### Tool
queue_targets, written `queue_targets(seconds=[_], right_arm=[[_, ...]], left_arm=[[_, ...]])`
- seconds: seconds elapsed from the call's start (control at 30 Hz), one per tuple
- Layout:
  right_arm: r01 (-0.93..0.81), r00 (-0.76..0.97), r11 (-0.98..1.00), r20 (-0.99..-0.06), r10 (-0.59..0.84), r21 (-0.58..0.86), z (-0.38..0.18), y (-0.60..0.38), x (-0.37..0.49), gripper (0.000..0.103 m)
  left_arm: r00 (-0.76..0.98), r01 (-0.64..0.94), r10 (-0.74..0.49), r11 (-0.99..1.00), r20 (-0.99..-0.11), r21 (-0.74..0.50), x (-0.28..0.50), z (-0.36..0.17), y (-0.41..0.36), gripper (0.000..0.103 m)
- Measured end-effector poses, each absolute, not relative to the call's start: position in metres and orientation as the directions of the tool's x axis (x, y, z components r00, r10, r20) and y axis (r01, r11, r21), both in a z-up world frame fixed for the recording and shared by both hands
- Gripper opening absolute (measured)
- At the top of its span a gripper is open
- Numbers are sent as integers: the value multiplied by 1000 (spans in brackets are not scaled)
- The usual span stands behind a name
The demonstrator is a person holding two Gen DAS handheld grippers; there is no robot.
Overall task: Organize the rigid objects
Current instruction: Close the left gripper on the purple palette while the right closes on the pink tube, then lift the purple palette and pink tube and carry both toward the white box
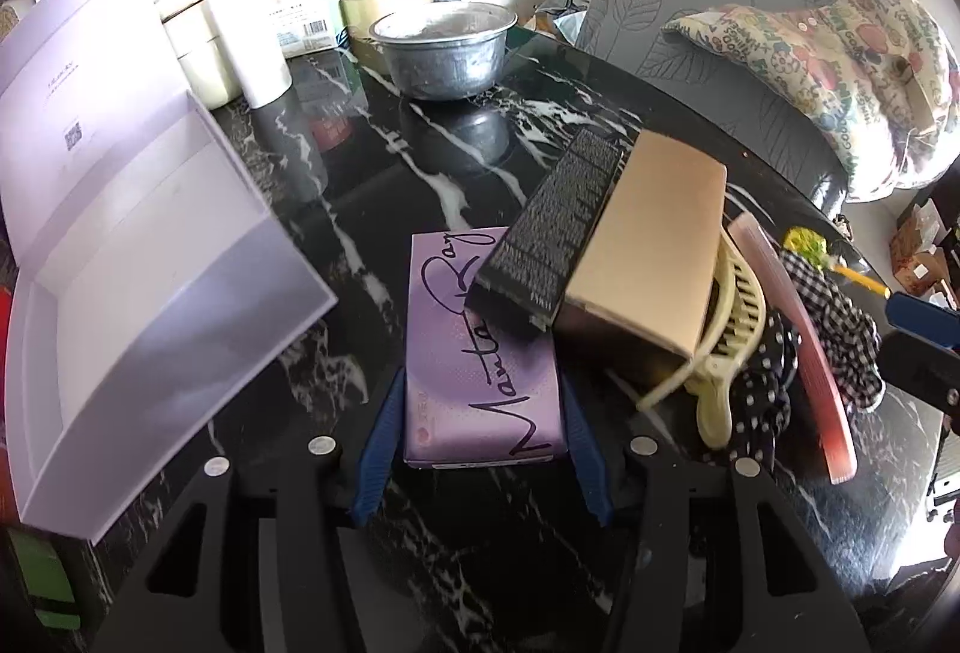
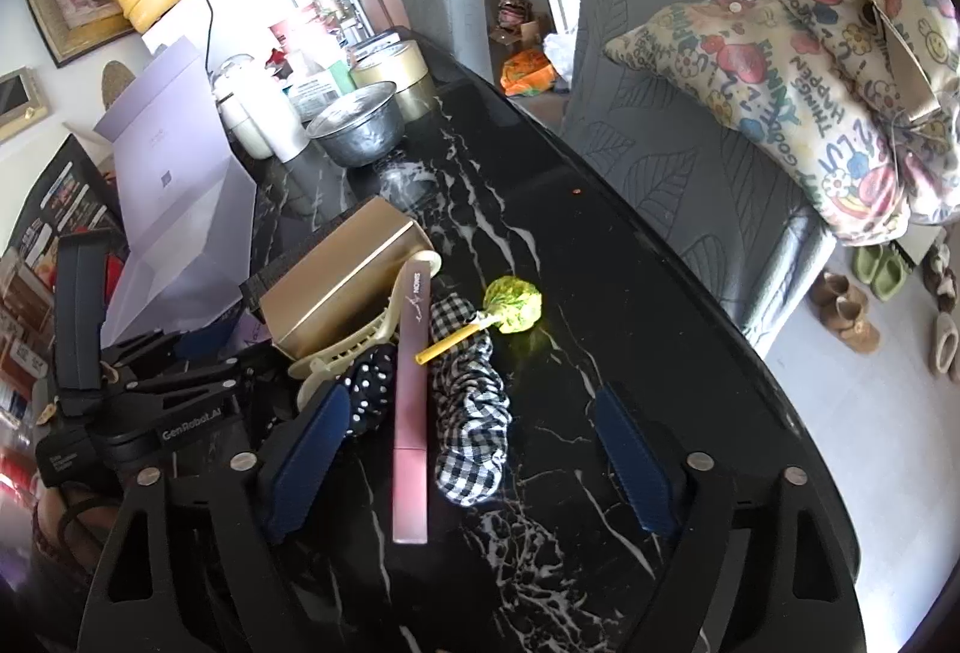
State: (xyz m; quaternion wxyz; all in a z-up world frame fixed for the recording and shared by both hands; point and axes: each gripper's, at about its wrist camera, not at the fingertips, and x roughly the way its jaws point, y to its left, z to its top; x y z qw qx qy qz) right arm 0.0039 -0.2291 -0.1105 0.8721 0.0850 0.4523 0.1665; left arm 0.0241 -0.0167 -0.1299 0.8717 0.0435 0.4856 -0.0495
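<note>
A purple box (image 1: 480,353) with black handwriting lies on the black marble table (image 1: 384,161). My left gripper (image 1: 485,443) is shut on its near end, a blue pad against each long side. A black printed box (image 1: 546,233) rests on the purple box's far corner, beside a gold box (image 1: 648,245). My right gripper (image 2: 471,464) stands open over a slim pink box (image 2: 411,413) and a gingham scrunchie (image 2: 471,413), touching neither. A cream claw clip (image 2: 360,347), a polka-dot scrunchie (image 2: 366,389) and a green lollipop (image 2: 513,305) lie close by.
An open lavender gift box (image 1: 150,263) stands at the left. A metal bowl (image 1: 447,47), a tape roll (image 1: 384,2) and white containers (image 1: 258,47) crowd the far end. Grey chairs (image 2: 690,143) with a printed cushion (image 2: 810,83) line the right edge.
</note>
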Motion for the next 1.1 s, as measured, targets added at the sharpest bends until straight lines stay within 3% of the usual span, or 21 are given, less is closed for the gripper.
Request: queue_targets(seconds=[0.43,0.57,0.67,1.03,1.1], right_arm=[[-378,548,899,-729,411,222,-95,-203,-28,68],[-427,546,879,-714,438,212,-91,-191,-32,60],[-423,546,883,-721,427,203,-96,-184,-28,45],[-406,528,904,-774,350,132,-122,-171,-12,43],[-393,538,912,-773,335,122,-124,-171,-11,34]], left_arm=[[495,100,-38,995,-868,13,-28,-132,10,51],[488,95,-50,995,-872,-4,-43,-133,14,51],[494,92,-65,995,-867,-23,-48,-134,17,51],[504,82,-84,995,-860,-50,-36,-134,22,51],[506,87,-90,995,-858,-53,-31,-134,21,51]])
